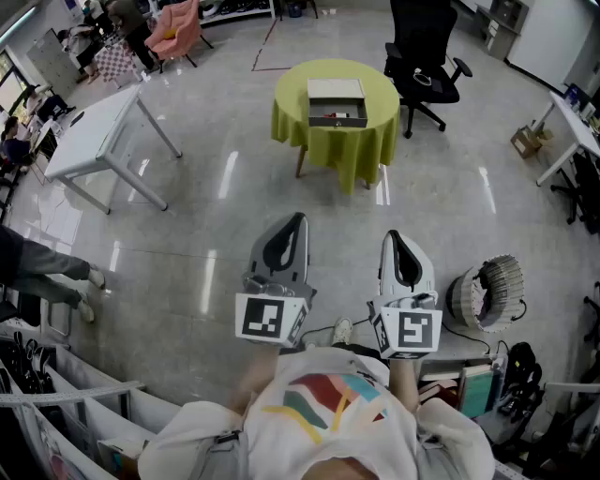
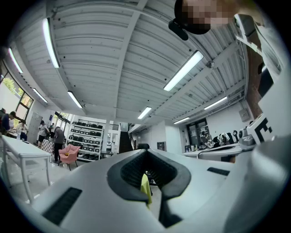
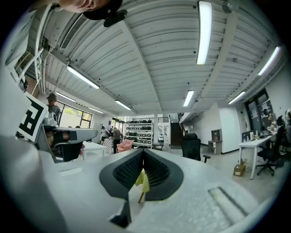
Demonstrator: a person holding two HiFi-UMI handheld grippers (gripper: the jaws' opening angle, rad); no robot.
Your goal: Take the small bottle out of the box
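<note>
Left gripper (image 1: 296,221) and right gripper (image 1: 395,236), both clenched and empty, held well apart from the box (image 1: 337,103) on the yellow-draped table (image 1: 305,141)

Box (image 1: 337,102): on round table (image 1: 292,105), at ctr.
Round table: mid-floor, well ahead of both grippers.
Office chair (image 1: 424,56): just R of table.
Desk (image 1: 89,131): L of table, apart.
Armchair (image 1: 175,28): far L, behind desk.
Left gripper (image 1: 297,220), right gripper (image 1: 395,236): nearest, side by side.
Round basket (image 1: 487,292): on floor, R of right gripper.
</note>
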